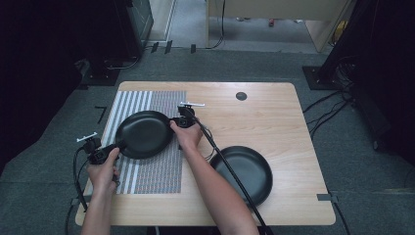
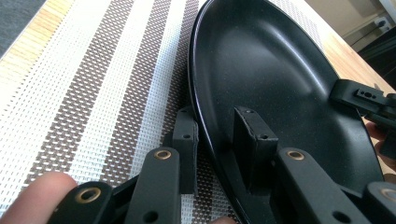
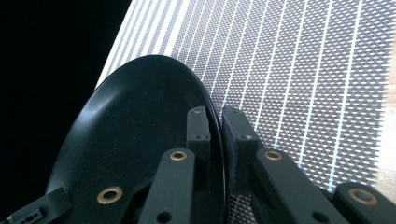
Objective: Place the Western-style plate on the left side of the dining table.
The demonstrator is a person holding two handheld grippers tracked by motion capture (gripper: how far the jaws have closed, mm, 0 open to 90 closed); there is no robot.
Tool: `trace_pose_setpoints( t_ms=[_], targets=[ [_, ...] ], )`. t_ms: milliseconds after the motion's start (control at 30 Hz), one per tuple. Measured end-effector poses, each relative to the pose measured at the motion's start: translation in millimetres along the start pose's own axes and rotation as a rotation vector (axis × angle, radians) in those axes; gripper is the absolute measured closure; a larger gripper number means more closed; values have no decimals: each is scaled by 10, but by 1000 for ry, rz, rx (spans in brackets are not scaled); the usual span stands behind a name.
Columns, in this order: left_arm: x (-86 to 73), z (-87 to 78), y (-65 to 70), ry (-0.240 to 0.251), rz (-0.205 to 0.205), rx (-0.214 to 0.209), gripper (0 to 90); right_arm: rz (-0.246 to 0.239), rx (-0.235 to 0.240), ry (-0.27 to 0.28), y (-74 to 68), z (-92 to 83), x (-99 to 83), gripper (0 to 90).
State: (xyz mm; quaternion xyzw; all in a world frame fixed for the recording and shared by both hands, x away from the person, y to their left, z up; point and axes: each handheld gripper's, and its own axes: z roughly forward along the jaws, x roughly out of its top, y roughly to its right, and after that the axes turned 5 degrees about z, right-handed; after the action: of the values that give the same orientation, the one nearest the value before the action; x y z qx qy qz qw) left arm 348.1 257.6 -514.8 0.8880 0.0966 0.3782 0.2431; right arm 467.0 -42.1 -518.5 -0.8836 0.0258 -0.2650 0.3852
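Two black pans on the table, one striped mat, two grippers.

Nearest you: the second pan (image 1: 243,174) sits on bare wood (image 1: 274,112) at your right, beside your right forearm, untouched.

Your left gripper (image 1: 99,154) has its jaws straddling the near-left rim of the first pan (image 1: 143,133), one jaw inside the bowl and one outside over the mat (image 1: 156,171). In the left gripper view a slight gap shows at the outer jaw, so contact there is uncertain.

Farther: your right gripper (image 1: 182,121) is closed narrow on the opposite rim, jaws pinching it from both sides.

This pan is over the mat; whether it rests on it or is lifted, you cannot tell.
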Motion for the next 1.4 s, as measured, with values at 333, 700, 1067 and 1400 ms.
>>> trace_pose_setpoints(
  t_ms=[333, 700, 1067, 1400],
  targets=[
    [2, -20, 2, 8, 32, -28, 611, -62, 3, 29, -16, -42, 23, 702],
    [149, -376, 20, 113, 83, -35, 451, -138, -6, 157, 10, -515, 84, 559],
    [44, -546, 215, 83, 212, 11, 285, -281, -30, 172, 30, -1054, 8, 324],
    [-193, -622, 424, 50, 313, 16, 125, -333, -54, 181, 205, -1566, -163, 289]
  ],
)
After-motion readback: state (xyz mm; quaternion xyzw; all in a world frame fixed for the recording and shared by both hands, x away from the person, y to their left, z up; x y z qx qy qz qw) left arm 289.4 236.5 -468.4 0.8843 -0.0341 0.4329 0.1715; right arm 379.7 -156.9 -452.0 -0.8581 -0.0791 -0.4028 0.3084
